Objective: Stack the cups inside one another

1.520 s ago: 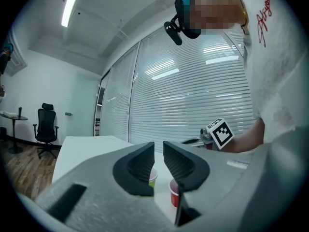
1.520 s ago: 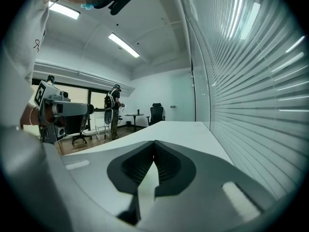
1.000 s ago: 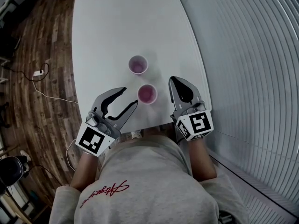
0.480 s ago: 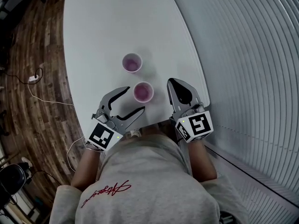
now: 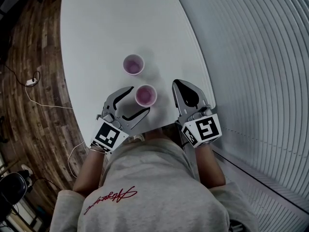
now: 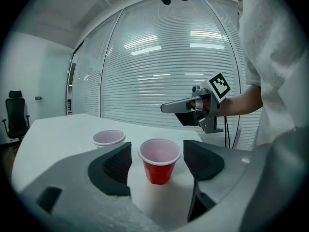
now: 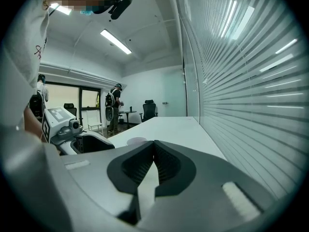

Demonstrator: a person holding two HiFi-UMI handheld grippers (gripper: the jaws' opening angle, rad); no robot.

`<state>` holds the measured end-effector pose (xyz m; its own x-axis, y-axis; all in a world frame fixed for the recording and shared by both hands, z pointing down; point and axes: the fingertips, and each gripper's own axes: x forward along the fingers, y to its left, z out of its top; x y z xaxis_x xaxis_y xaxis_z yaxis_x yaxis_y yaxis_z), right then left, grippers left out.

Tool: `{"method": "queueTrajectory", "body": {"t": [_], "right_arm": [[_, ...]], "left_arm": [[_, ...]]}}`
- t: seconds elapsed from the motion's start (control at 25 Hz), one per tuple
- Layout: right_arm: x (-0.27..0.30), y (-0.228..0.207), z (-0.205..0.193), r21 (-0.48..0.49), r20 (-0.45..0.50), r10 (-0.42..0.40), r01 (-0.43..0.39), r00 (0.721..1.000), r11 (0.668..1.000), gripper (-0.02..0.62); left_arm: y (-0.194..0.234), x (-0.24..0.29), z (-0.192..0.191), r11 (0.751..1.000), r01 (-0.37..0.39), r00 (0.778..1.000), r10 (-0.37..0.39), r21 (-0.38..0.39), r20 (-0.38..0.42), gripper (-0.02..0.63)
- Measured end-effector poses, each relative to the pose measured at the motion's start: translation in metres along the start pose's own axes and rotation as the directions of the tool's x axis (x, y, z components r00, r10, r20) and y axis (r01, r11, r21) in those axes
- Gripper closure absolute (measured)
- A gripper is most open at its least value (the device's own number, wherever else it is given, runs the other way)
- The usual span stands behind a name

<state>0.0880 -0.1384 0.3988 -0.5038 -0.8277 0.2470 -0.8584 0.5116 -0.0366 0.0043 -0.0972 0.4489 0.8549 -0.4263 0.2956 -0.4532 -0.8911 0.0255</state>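
In the head view, two cups are standing upright and apart on the white table (image 5: 96, 23). The near cup (image 5: 146, 95) is sitting close to the front edge and the far cup (image 5: 133, 64) a little beyond it. The left gripper (image 5: 140, 99) is reaching in from the near cup's left, with one wide-spread jaw on each side of it. The right gripper (image 5: 181, 85) is hovering to that cup's right, clear of it, with its jaws pressed together and holding nothing.

In the left gripper view, the near cup, red outside and pale inside, is sitting squarely between the two dark pads. A gap is showing on either side, so nothing is being gripped yet. These jaws have just been opening and are looking about as wide as they go. The far cup is peeking out behind the left pad, and the right gripper is hanging above the table beyond.

In the right gripper view, the ribbed pads are meeting tip to tip with nothing between them.

By my reading, the stacking is only starting, with the left gripper lining up to pick the near cup. The next move is calling for a gentle close on the thin wall, then a lift and a centred lowering into the far cup
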Motion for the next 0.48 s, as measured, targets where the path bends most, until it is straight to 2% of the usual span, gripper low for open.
{"method": "queueTrajectory", "body": {"t": [0.48], "right_arm": [[0.002,-0.010,-0.007,0.002,-0.022,0.000,0.000,1.000,1.000,0.598]], "left_arm": [[-0.003,0.018,-0.004,1.000,0.019,1.000,-0.018,0.019,-0.011,0.272]]}}
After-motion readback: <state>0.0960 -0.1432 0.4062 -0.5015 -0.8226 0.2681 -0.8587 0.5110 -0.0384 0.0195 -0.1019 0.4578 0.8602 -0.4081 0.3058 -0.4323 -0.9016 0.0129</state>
